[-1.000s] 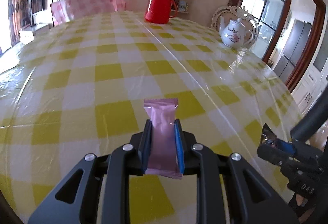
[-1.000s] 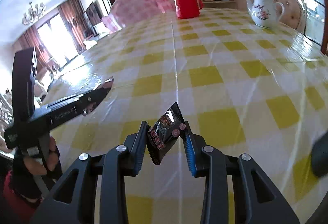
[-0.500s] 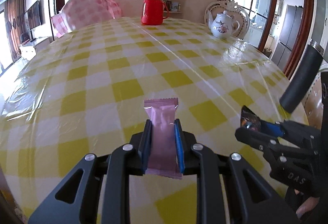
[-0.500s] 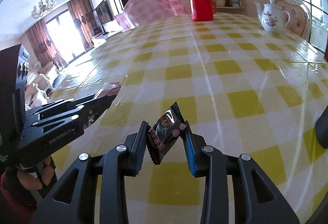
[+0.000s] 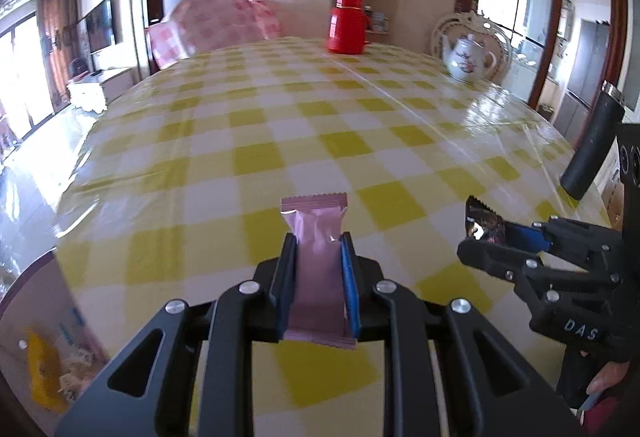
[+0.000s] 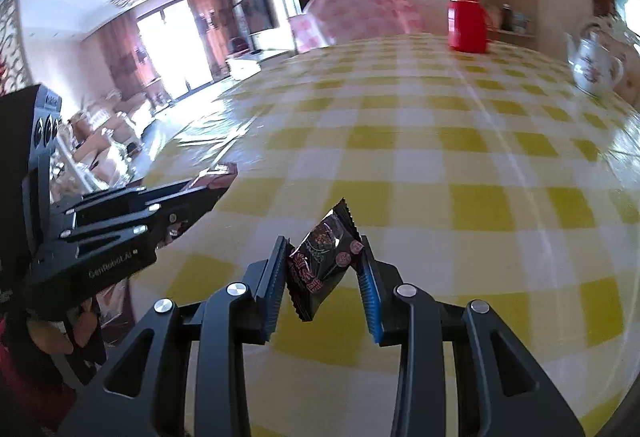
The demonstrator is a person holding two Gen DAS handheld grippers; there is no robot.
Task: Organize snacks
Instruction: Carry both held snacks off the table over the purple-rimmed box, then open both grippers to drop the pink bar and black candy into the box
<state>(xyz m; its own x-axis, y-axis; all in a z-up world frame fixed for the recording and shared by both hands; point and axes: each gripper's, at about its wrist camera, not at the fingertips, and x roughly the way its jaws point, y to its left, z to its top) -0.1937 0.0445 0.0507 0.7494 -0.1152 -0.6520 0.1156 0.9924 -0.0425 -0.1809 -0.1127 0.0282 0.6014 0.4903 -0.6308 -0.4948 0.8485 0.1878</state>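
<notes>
Your left gripper [image 5: 316, 277] pinches a pink snack packet [image 5: 316, 261] at mid-length; your right gripper [image 6: 322, 269] pinches a black snack packet [image 6: 322, 265] slantwise. Both hang above the yellow-checked desk [image 5: 360, 125]. They look light, crinkly and slippery, so grip the flat middle. Farther off stand a red flask [image 5: 347, 23] and a teapot [image 5: 468, 59].

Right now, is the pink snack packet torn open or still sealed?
Sealed, as far as it shows: the pink snack packet, clamped in the left gripper, has its crimped top edge intact. Its bottom end is partly hidden.
</notes>
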